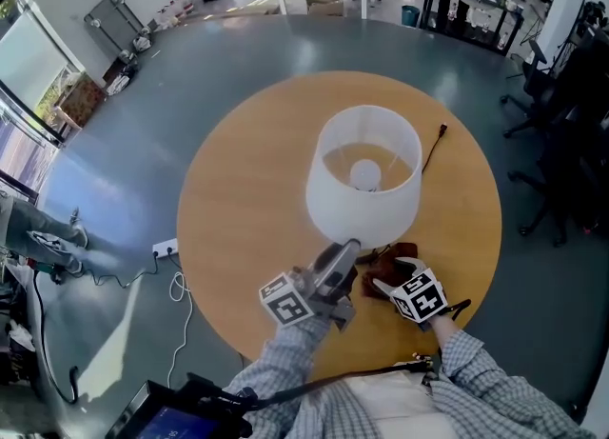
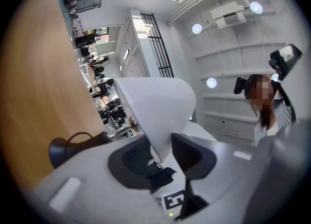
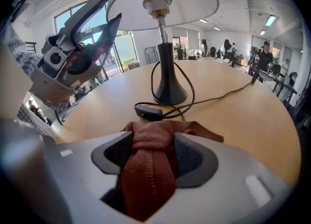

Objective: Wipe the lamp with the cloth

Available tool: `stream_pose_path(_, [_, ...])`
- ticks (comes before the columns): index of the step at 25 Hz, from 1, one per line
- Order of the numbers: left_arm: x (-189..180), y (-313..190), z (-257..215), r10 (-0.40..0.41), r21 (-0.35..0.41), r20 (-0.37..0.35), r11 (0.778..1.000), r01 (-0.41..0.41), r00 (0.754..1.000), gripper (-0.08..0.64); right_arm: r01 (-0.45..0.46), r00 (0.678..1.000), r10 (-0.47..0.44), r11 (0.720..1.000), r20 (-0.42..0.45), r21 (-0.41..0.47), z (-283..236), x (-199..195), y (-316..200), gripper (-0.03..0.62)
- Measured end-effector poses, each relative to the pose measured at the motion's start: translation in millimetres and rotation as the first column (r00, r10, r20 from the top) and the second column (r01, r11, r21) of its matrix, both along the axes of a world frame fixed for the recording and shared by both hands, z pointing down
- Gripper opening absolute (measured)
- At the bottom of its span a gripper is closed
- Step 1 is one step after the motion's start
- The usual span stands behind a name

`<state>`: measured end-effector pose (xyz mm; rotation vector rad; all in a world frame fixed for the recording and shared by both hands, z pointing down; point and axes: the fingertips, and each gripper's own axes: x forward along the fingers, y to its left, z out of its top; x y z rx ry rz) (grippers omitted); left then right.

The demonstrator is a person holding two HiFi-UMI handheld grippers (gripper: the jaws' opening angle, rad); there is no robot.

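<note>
Closest in, by the table's [image 1: 238,209] near edge, the left gripper [image 1: 348,249] pinches the lamp [image 1: 366,180] by its shade rim; a hard tug could dent or tip it. Rightward, the right gripper [image 3: 148,152] stands spread around the bunched cloth [image 3: 146,184] on the wood, unclamped, so it may lift away empty or snag the cord switch [image 3: 148,112].

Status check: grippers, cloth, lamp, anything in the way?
Left gripper clamped on lampshade rim. Right gripper open, cloth between its jaws on table. Cord switch just beyond cloth.
</note>
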<state>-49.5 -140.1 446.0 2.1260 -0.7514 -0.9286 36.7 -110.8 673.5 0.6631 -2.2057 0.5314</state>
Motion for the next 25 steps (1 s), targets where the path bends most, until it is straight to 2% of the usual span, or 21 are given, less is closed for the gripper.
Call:
stream_pose_path(2, [0,0,2,-0.01,-0.003,0.005,1.0,0.01,1.0,0.137,-0.005,1.0,0.006,1.0,0.024,-0.027,1,0,1,0.214])
stream_pose_path(3, [0,0,3,-0.015,-0.002,0.01,1.0,0.015,1.0,0.135,-0.009,0.999,0.011,0.999,0.038,-0.049,1,-1,2,0.148])
stream_pose_path(5, [1,0,3,-0.014,-0.001,0.013,1.0,0.014,1.0,0.132,-0.022,0.997,0.028,0.996,0.065,-0.081,-2,-5,4,0.099])
stream_pose_path(7, [3,1,2,-0.004,-0.003,0.01,1.0,0.004,1.0,0.126,-0.022,0.996,0.028,0.997,0.086,-0.075,-10,-4,4,0.089])
stream_pose_path(11, [7,5,2,-0.01,-0.007,0.009,1.0,0.01,1.0,0.115,-0.021,0.99,0.022,1.0,0.139,-0.006,-44,9,5,0.087])
stream_pose_path(15, [5,6,5,-0.02,-0.008,0.015,1.0,0.02,1.0,0.112,-0.112,0.966,0.089,0.99,0.241,0.083,-100,35,-4,0.087])
stream_pose_path(17, [4,6,5,-0.019,-0.007,0.013,1.0,0.019,1.0,0.112,-0.176,0.939,0.128,0.977,0.319,0.124,-136,49,-13,0.087])
stream_pose_path(19, [3,6,4,-0.017,-0.006,0.012,1.0,0.017,1.0,0.11,-0.202,0.921,0.121,0.961,0.369,0.187,-177,57,-21,0.087])
stream_pose_path(22, [3,4,4,-0.019,-0.008,0.017,1.0,0.019,1.0,0.11,-0.192,0.91,0.047,0.928,0.412,0.318,-242,59,-32,0.087])
stream_pose_path(25, [5,4,4,-0.019,-0.012,0.011,1.0,0.019,1.0,0.11,-0.184,0.882,-0.054,0.875,0.468,0.448,-313,51,-42,0.087])
